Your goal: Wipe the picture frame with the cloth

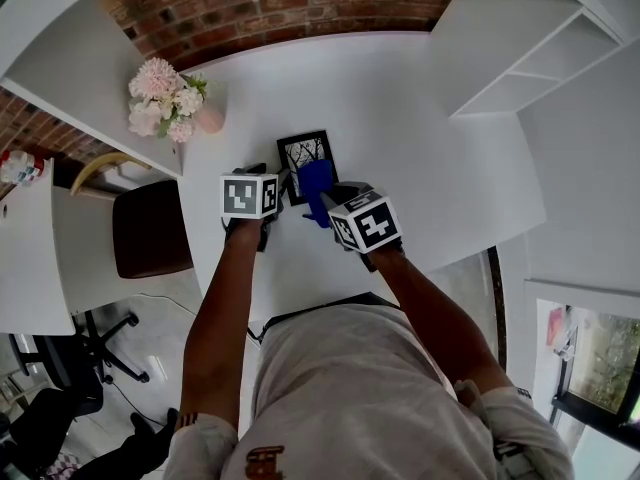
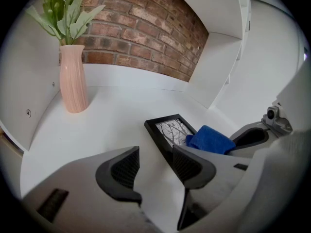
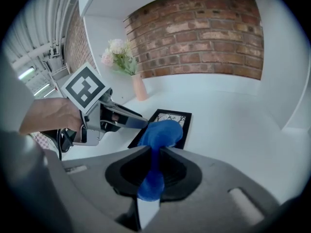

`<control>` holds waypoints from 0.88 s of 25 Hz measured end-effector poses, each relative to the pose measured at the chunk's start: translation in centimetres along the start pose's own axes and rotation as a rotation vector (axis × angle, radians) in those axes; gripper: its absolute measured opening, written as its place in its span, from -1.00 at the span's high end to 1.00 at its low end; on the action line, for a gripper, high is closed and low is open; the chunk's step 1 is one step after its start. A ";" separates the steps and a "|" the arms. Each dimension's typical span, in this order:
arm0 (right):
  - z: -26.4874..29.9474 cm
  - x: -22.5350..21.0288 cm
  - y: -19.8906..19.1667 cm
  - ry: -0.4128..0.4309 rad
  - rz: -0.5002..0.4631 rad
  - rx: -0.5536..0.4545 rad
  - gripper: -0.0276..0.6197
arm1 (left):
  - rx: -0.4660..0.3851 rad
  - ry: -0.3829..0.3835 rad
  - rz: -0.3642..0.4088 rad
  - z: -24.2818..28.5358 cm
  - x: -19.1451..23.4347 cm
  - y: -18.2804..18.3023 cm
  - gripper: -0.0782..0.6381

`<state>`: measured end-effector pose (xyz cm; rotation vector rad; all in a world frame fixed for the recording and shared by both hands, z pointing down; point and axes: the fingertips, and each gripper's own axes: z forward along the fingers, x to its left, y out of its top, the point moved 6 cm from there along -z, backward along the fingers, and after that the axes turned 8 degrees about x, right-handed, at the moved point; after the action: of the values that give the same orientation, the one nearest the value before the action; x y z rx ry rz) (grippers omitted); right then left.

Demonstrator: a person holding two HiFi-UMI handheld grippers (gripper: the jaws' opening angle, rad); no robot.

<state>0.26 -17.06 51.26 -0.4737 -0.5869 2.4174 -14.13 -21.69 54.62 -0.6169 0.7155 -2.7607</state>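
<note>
One black picture frame [image 1: 306, 158] with a tree print; one blue cloth [image 1: 316, 190] pinched in my right hand-held gripper [image 3: 154, 154]; my left hand-held gripper [image 2: 155, 163] gapes empty.

A home-style office corner — a white tabletop [image 1: 400, 118] set against an exposed brick wall [image 1: 250, 8], open white shelves [image 1: 540, 58] beside it, a pink vase [image 2: 73, 81] of flowers, a black swivel chair [image 1: 95, 343] nearby.
</note>
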 end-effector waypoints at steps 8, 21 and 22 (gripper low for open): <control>-2.0 -3.9 -1.7 -0.067 0.020 0.015 0.77 | -0.002 0.011 0.004 0.0 -0.1 0.0 0.20; -5.5 -5.5 1.0 -0.033 -0.005 -0.120 0.77 | -0.037 0.039 0.034 -1.7 -1.4 0.4 0.20; -5.9 -5.5 1.6 -0.031 -0.011 -0.142 0.77 | -0.058 0.032 0.038 -2.3 -1.7 0.7 0.20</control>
<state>6.43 -19.88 46.56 -0.4906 -0.7764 2.3861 -13.59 -20.81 51.83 -0.5652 0.8083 -2.7298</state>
